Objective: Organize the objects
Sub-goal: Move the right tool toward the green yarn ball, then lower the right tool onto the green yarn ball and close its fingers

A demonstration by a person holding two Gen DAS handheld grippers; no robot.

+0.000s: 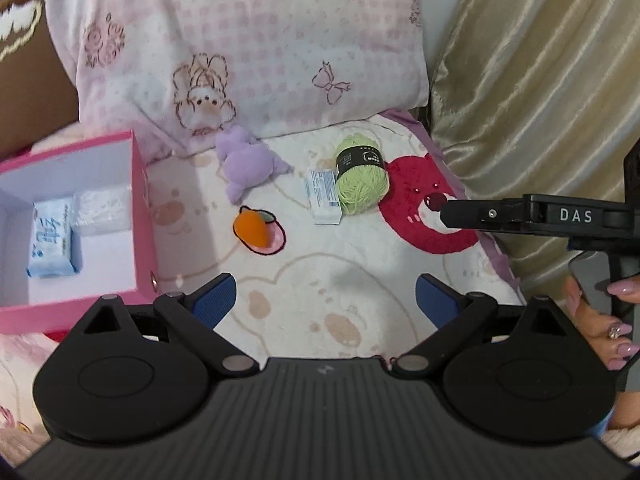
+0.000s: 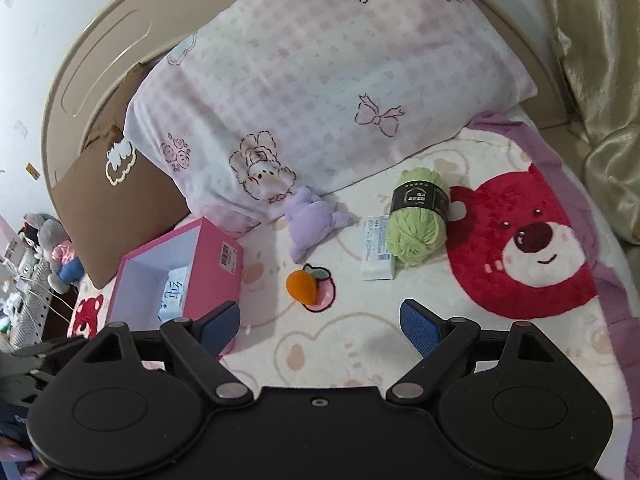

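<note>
Both hand-held grippers hang over the bed with nothing in them: the left hand-held gripper (image 1: 326,300) has its jaws spread wide, and so does the right hand-held gripper (image 2: 320,324). The pink box (image 1: 140,216) is the landmark; it already holds a blue tissue pack (image 1: 52,244) and a white packet (image 1: 105,212). The step in hand looks like the approach to the next pick. Nearest to the right of the box lies the orange carrot toy (image 1: 251,228), its long axis slanting, blunt end toward the box (probably the easiest grab). Farther right are the purple plush (image 1: 248,164), a flat white packet (image 1: 323,196) and the green yarn ball (image 1: 360,180), touching. The next move calls for lowering open jaws across the carrot's narrow width.
</note>
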